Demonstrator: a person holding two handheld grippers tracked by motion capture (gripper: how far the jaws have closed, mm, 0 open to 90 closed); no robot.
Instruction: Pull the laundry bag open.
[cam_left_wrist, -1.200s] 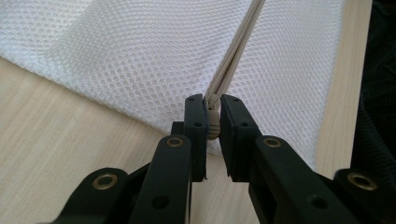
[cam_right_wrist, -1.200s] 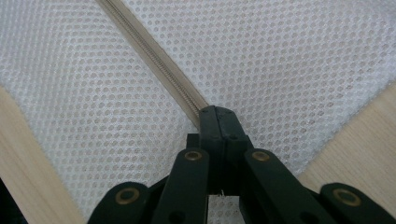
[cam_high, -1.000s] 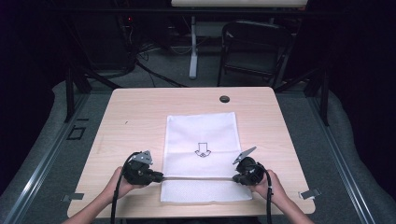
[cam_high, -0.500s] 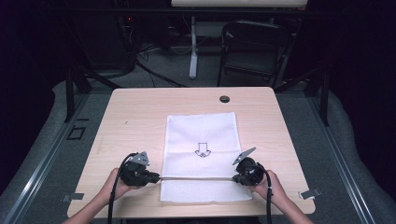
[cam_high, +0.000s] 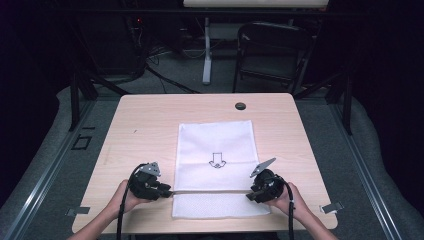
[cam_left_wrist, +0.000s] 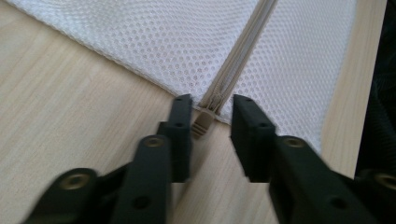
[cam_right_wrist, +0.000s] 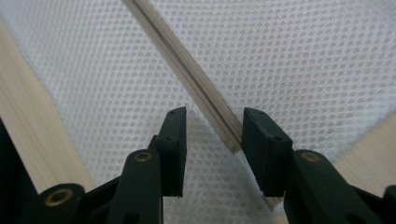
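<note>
Left gripper view has the mesh bag's zipper pull lying untouched between the parted, just-opening left tool, and the right tool likewise straddles the zipper without gripping.

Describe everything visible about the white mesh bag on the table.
The white mesh bag lies flat on the wooden table, a black arrow printed mid-panel. A beige zipper crosses its near end, its pull at the bag's left edge between the left gripper's open jaws. The right gripper straddles the zipper's other end, jaws apart.
</note>
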